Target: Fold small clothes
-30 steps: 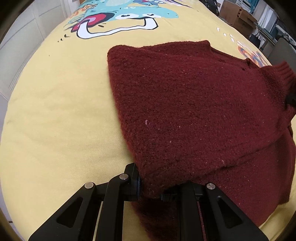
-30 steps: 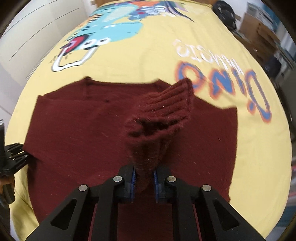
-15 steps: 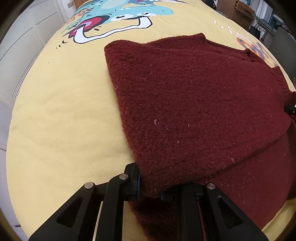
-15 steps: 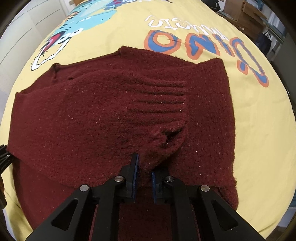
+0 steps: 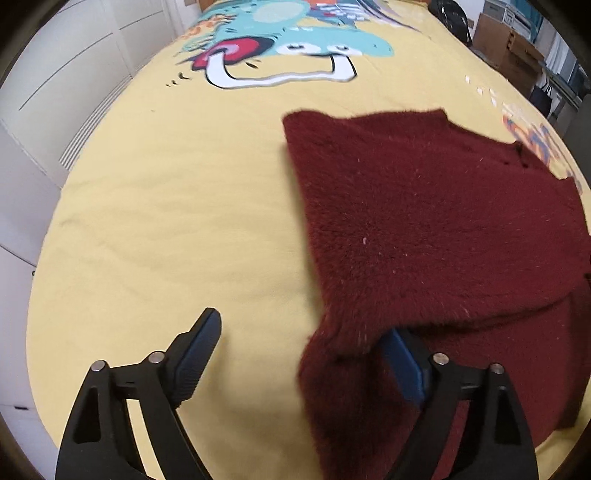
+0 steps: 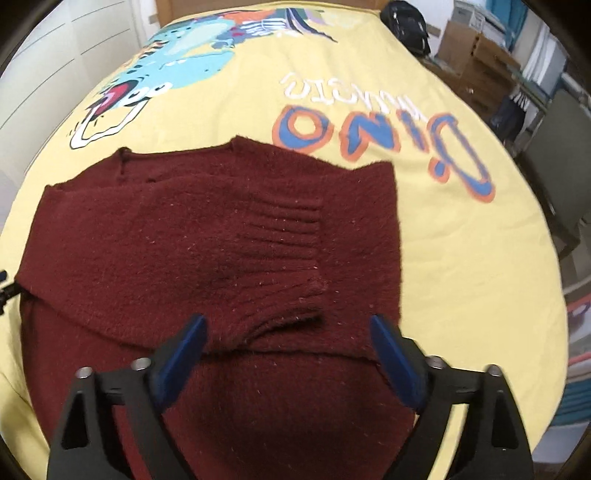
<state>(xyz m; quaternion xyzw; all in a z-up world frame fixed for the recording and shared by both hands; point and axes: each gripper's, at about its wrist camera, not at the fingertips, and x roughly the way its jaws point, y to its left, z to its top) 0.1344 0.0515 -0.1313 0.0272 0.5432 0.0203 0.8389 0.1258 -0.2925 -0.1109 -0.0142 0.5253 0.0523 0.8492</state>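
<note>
A dark red knitted sweater (image 6: 207, 236) lies on the yellow bedspread (image 6: 461, 258), with one sleeve folded across its body; the ribbed cuff (image 6: 284, 251) rests near the middle. My right gripper (image 6: 288, 332) is open just above the sweater, its jaws either side of the cuff's edge, holding nothing. In the left wrist view the sweater (image 5: 443, 229) fills the right side. My left gripper (image 5: 306, 332) is open at the sweater's left edge; its right finger (image 5: 402, 365) sits partly under the fold, its left finger (image 5: 195, 354) over bare bedspread.
The bedspread has a dinosaur print (image 5: 295, 48) and orange-blue lettering (image 6: 380, 136). White cupboard doors (image 5: 55, 92) stand to the left. Cardboard boxes (image 6: 476, 62) and a dark bag (image 6: 406, 22) stand beyond the bed's far right.
Both grippers have opened and let go of the sweater. The sleeve and cuff now lie flat across the body. Both grippers have drawn back a little.
</note>
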